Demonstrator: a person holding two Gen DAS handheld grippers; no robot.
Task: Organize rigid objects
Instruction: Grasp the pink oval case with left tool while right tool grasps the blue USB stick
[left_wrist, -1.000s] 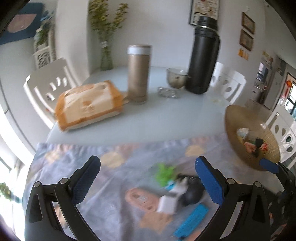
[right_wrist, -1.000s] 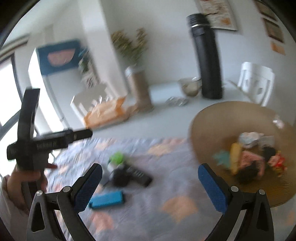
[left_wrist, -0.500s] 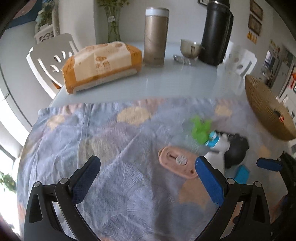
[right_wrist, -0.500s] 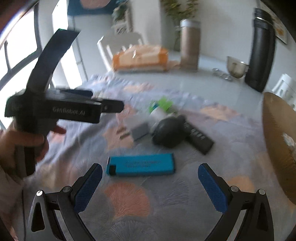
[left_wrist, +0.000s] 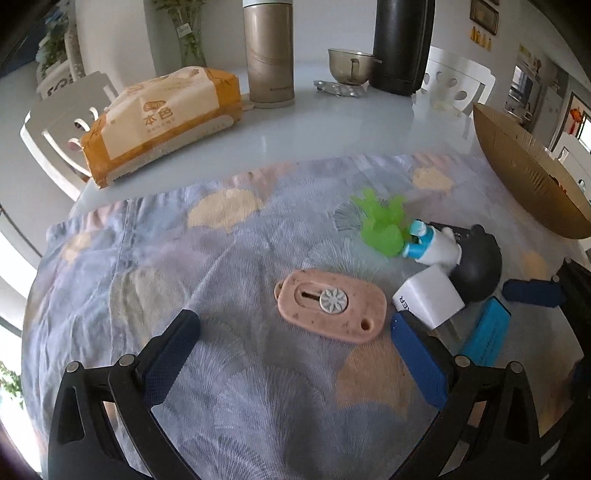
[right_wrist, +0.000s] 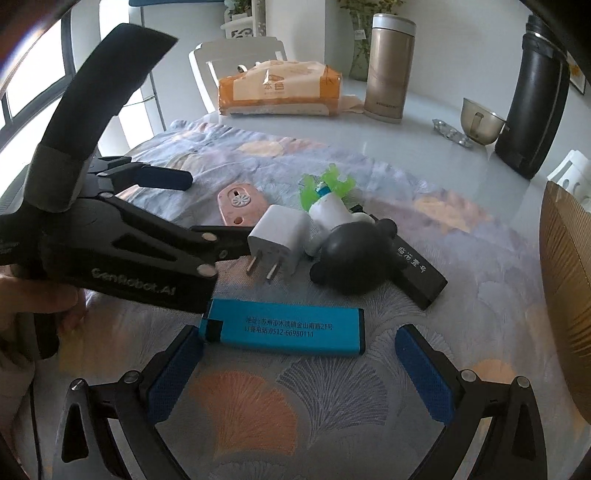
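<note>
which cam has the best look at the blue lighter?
Right wrist: the blue lighter lies whole and unobstructed between the open right gripper fingers, printed text readable. Left wrist shows only part of it at the frame's right edge, behind the left gripper finger.

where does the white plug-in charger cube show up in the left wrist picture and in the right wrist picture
Left wrist: the white plastic charger cube lies at right of centre, just past the left gripper's right finger.
Right wrist: the cube lies near the centre, its two metal prongs pointing toward the camera, beyond the flat blue rectangular case.
Shared landmark: the pink oval plastic tag with a flower button, beside the cube in both views.
</note>
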